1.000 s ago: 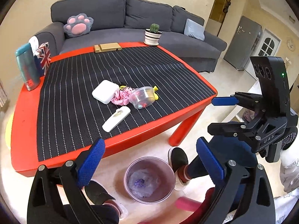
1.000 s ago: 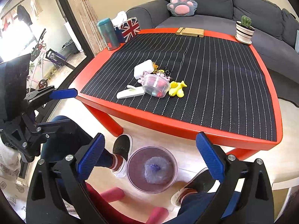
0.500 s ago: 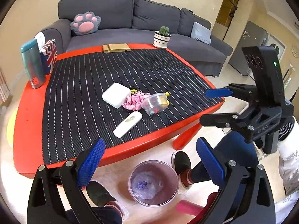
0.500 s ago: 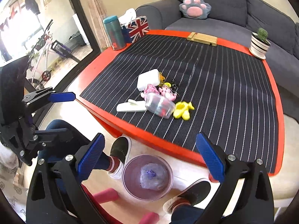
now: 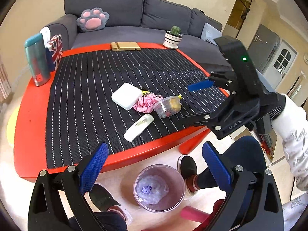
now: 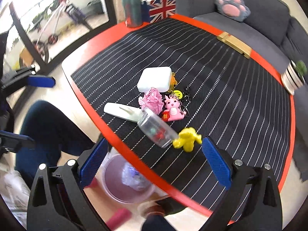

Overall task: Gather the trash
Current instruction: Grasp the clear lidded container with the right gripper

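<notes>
A crumpled pink paper (image 5: 144, 104) (image 6: 152, 100), a clear plastic cup on its side (image 5: 167, 105) (image 6: 156, 129) and a yellow crumpled scrap (image 6: 187, 139) lie mid-table on the black striped mat (image 5: 86, 88). A purple trash bin (image 5: 158, 187) (image 6: 125, 179) with a plastic wad inside stands on the floor under the table's near edge. My left gripper (image 5: 154, 167) is open and empty above the bin. My right gripper (image 6: 154, 161) is open and empty, over the table edge just short of the cup; it also shows in the left wrist view (image 5: 192, 102).
A white box (image 5: 126, 95), white remote-like bar (image 5: 138, 127), pink toy keychain (image 6: 174, 108), teal flask (image 5: 37, 59), Union Jack tissue box (image 5: 55, 51), wooden block (image 5: 125, 46) and cactus pot (image 5: 173, 38) are on the red table (image 5: 28, 127). Grey sofa (image 5: 123, 15) behind. My feet flank the bin.
My right gripper has moved forward and down toward the cup and yellow scrap. My left gripper has shifted slightly; the table looms closer. Both stay open.
</notes>
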Available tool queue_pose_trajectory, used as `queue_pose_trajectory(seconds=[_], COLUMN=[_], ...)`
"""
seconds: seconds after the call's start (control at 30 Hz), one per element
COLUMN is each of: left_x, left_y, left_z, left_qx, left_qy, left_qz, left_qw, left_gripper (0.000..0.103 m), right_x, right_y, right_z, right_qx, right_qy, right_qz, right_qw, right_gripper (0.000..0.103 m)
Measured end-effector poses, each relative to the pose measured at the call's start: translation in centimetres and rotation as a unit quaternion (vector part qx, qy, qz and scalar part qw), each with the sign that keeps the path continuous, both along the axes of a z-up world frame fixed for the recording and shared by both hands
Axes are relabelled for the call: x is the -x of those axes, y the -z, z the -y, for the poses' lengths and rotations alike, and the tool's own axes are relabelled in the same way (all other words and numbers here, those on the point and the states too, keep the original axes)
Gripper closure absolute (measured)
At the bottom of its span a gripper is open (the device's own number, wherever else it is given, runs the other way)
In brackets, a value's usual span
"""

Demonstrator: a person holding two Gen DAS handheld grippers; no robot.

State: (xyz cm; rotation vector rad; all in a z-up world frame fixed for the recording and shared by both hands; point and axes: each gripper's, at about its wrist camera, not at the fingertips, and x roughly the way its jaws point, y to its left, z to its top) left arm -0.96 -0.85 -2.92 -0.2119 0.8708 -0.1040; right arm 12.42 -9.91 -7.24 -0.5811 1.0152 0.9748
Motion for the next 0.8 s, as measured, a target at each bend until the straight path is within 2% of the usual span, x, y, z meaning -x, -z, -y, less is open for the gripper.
queue_pose_trajectory(seconds=[0.1, 0.17, 0.27, 0.4, 0.63, 0.8], left_x=[0.1, 0.0, 0.0, 0.0, -0.1, -0.8], left_y=[0.2, 0.4, 0.6, 0.6, 0.6, 0.6], left_z=[-0.3, -0.6, -0.6, -0.8, -0.8, -0.8], left_qx=[0.002, 0.006, 0.006, 0.007, 0.004, 0.001], left_qy=[-0.005, -0.008, -0.009, -0.011, -0.007, -0.002], left_qz=[-0.002, -0.005, -0.009, -0.010, -0.008, -0.007], left_qw=[1.0000, 0.9999, 0.9999, 0.9999, 0.9999, 1.0000], left_gripper=[0.009, 0.009, 0.009, 0.009, 0.009, 0.009], right_x=[-0.3, -0.7, -1.0, -1.1, -1.2, -1.3], right_y=[0.7, 1.3, 1.9, 2.4, 2.0, 0.7], right_z=[-1.0, -1.5, -1.8, -1.9, -1.3, -0.3], right_qx=[0.018, 0.030, 0.037, 0.042, 0.024, -0.011], right_qy=[-0.023, -0.029, -0.034, -0.037, -0.026, -0.006], right_qz=[0.008, 0.014, 0.012, 0.005, -0.004, -0.017], right_qw=[1.000, 0.999, 0.999, 0.998, 0.999, 1.000], right_gripper=[0.024, 0.028, 0.041, 0.065, 0.077, 0.079])
